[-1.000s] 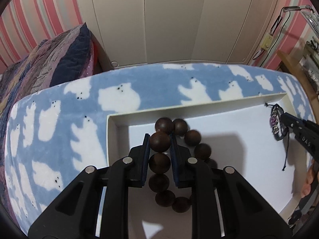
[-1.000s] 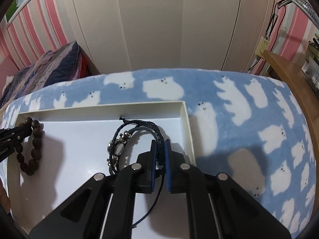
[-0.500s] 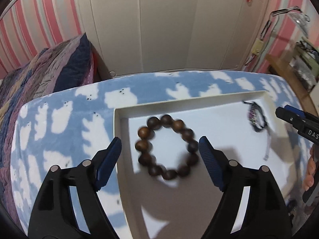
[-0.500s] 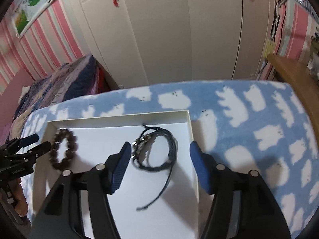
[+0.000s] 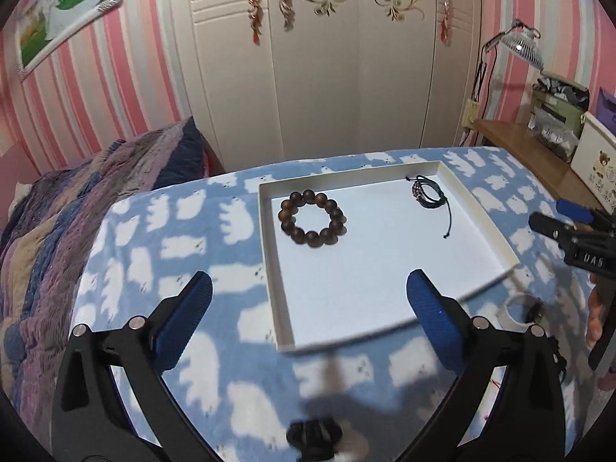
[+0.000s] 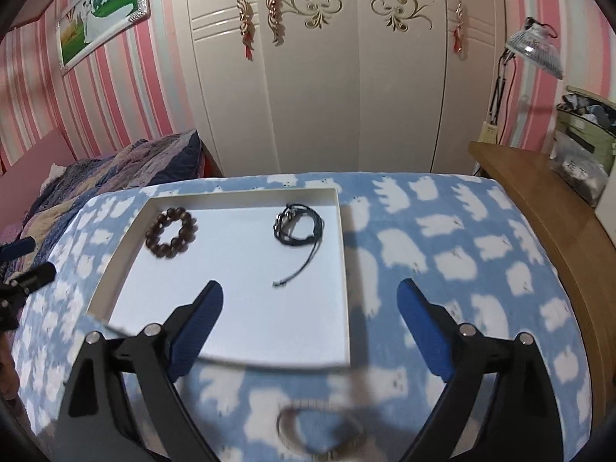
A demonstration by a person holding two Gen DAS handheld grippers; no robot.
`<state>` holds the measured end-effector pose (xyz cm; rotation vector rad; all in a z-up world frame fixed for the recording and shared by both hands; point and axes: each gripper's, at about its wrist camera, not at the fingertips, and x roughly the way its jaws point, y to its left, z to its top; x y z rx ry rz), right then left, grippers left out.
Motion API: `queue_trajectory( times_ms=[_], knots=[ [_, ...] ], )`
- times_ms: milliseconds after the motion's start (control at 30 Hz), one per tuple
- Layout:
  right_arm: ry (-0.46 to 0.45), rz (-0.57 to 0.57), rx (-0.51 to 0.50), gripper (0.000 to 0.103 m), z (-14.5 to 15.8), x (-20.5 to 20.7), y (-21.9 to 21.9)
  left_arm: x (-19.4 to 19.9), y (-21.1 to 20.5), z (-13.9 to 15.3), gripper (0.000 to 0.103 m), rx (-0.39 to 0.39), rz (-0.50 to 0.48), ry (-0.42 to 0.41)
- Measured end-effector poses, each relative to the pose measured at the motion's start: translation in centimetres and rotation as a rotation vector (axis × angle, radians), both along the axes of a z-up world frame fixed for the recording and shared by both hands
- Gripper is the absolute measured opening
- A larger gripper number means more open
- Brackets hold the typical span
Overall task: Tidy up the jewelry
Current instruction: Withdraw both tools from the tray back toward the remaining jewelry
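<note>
A brown wooden bead bracelet (image 5: 287, 215) (image 6: 166, 251) lies in the far left part of the white tray (image 5: 269, 254) (image 6: 344, 269). In the tray's far right part lies a black cord bracelet (image 5: 423, 191) (image 6: 283, 223) with its loose cord trailing towards me. My left gripper (image 5: 310, 288) hangs above the tray's near left corner, back from the beads. Its jaws are opening with nothing between them. My right gripper (image 6: 311, 292) hangs over the tray's near right part, also opening and holding nothing.
The tray rests on a blue blanket (image 5: 173, 254) with white bears. A blurred silvery piece (image 5: 519, 308) (image 6: 319, 427) lies on the blanket near the tray's front. There is a quilted bed (image 5: 57, 231) on the left, a wooden desk (image 6: 539, 200) on the right and a wardrobe behind.
Both grippers let go of their bracelets, which now lie in the tray. Both opened wide and drew back and up from the tray.
</note>
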<state>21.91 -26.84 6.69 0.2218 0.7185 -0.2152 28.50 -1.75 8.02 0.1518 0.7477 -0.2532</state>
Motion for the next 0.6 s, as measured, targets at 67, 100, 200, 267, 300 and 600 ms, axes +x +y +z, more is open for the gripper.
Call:
queue_trajectory(
  times_ms=[67, 100, 200, 267, 300, 600],
  knots=[
    [-0.01, -0.005, -0.021, 0.092, 0.1, -1.9, 0.7, -1.7, 0.7, 0.2, 0.1, -0.007, 0.015, -0.017],
    [-0.012, -0.008, -0.028, 0.093, 0.1, -2.5, 0.9, -2.8, 1.2, 0.4, 0.1, -0.005, 0.021, -0.021],
    [-0.029, -0.026, -0.065, 0.1, 0.3, -4.7, 1.7, -5.1, 1.8, 0.5, 0.1, -0.012, 0.042, -0.046],
    [-0.054, -0.044, -0.091, 0.1, 0.6, -6.1, 2.0, -6.4, 2.1, 0.3, 0.1, -0.024, 0.049, -0.056],
    [-0.061, -0.05, -0.097, 0.1, 0.7, -6.8, 2.1, -7.0, 2.3, 0.2, 0.1, -0.038, 0.049, -0.055],
    [-0.071, -0.109, -0.088, 0.101, 1.2, -10.5, 1.3, -10.6, 3.6, -0.6, 0.1, -0.073, 0.079, -0.051]
  ],
)
